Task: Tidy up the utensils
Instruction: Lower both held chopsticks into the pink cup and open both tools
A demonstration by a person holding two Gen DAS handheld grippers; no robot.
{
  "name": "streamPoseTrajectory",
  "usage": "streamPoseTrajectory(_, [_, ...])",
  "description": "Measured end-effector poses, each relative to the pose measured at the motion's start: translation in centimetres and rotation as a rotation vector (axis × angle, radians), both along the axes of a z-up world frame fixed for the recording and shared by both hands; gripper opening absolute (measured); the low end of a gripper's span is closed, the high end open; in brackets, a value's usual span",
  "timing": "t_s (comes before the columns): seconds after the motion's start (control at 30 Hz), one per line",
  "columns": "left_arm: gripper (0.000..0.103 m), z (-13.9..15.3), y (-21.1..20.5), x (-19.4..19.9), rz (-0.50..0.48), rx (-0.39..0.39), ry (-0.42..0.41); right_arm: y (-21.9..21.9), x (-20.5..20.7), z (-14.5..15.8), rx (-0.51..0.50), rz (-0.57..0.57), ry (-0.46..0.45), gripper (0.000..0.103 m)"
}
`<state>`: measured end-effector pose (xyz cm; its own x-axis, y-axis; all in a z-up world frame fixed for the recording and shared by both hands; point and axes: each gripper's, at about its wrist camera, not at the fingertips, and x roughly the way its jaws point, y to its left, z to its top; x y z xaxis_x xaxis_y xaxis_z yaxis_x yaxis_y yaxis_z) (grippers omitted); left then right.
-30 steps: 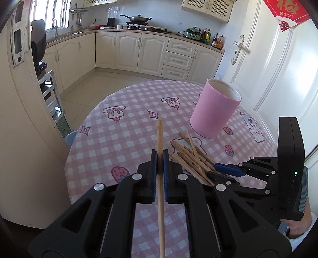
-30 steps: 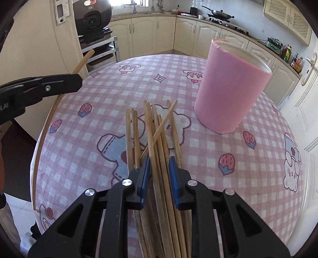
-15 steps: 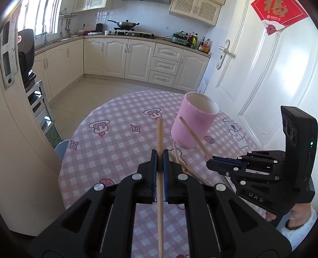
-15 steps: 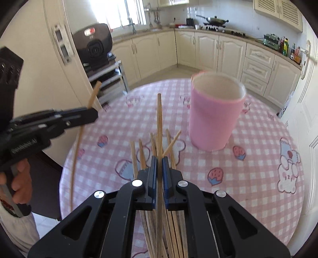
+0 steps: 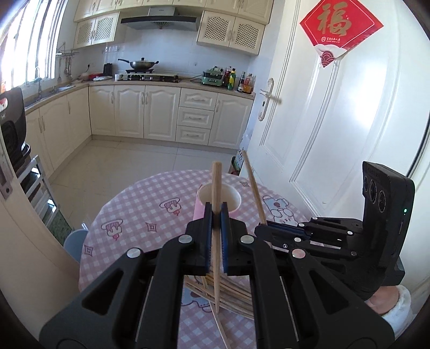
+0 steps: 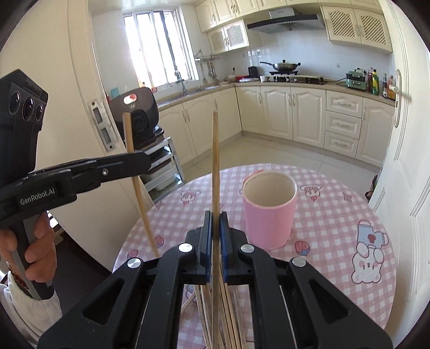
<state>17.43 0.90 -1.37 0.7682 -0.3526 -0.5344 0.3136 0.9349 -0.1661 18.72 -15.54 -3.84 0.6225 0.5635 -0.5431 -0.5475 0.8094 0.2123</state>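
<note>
Bright daylight from the blown-out window [image 6: 158, 45], fisheye-bent, dark-cornered edges.

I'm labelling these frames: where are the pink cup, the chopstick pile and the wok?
pink cup [image 6: 268, 222]: right wrist view, outer wall.
chopstick pile [image 5: 236, 298]: left wrist view, sticks lying on the tablecloth.
wok [image 6: 283, 65]: right wrist view, bowl on the stove.

Cream cabinets [image 5: 134, 112] line two walls of a kitchen, with a range hood [image 5: 158, 20] above a wok [image 5: 141, 64] on the hob. Sunlight pours through the window [image 6: 158, 48] over the sink. The floor [image 5: 129, 163] is pale tile. A white door [image 5: 336, 128] carries a red paper decoration [image 5: 341, 25] (gold character printed on it). A pink checked cloth covers the round surface [image 6: 336, 214].
</note>
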Motion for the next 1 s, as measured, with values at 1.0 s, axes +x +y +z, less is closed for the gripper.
streamPoseTrajectory(1.0, [0.006, 3.2, -3.9, 8.4, 0.059, -0.047, -0.129, -3.1, 5.1, 4.3, 0.006, -0.173, -0.199, 0.004])
